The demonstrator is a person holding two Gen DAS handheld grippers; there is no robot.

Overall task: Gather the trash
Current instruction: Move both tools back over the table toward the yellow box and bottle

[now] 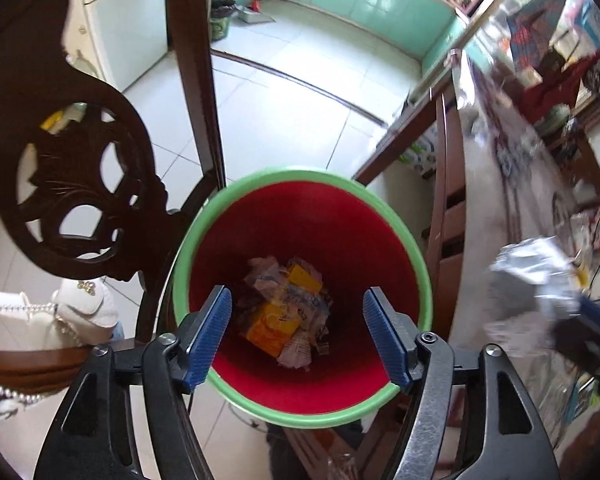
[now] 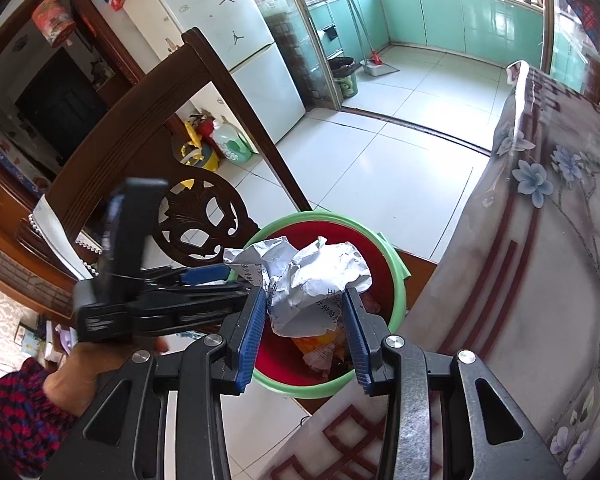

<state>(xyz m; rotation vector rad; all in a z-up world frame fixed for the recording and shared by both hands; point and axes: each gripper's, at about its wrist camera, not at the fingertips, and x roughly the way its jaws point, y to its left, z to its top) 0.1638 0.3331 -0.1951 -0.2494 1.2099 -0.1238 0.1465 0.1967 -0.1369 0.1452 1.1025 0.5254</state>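
At the far left of the right wrist view a person's hand (image 2: pixel 96 364), in a red and blue sleeve (image 2: pixel 16 412), grips the left gripper (image 2: pixel 204 276), which reaches toward the bin from the side. Behind it stands a dark carved chair (image 2: pixel 200 216). In the left wrist view that chair (image 1: pixel 80 184) fills the left side, with a white bag (image 1: pixel 40 320) strung with pearls below it.

In the middle of both views sits the bin (image 1: pixel 300 178), red inside with a green rim (image 2: pixel 324 390), on a white tiled floor (image 1: pixel 280 100). Crumpled paper and an orange pack (image 1: pixel 274 320) lie at its bottom. The left gripper (image 1: pixel 296 332) hangs over the bin's mouth, its blue pads spread wide with nothing between them.

The right gripper (image 2: pixel 304 320) pinches a paper ball (image 2: pixel 300 276), white with printed text, between its blue pads. The ball hangs over the bin's opening, above the trash already inside. In the left wrist view the same paper ball (image 1: pixel 532 284) shows blurred at the right, beside the bin.

To the right stands a table (image 2: pixel 540 280) with a flowered cloth, its edge close to the bin.
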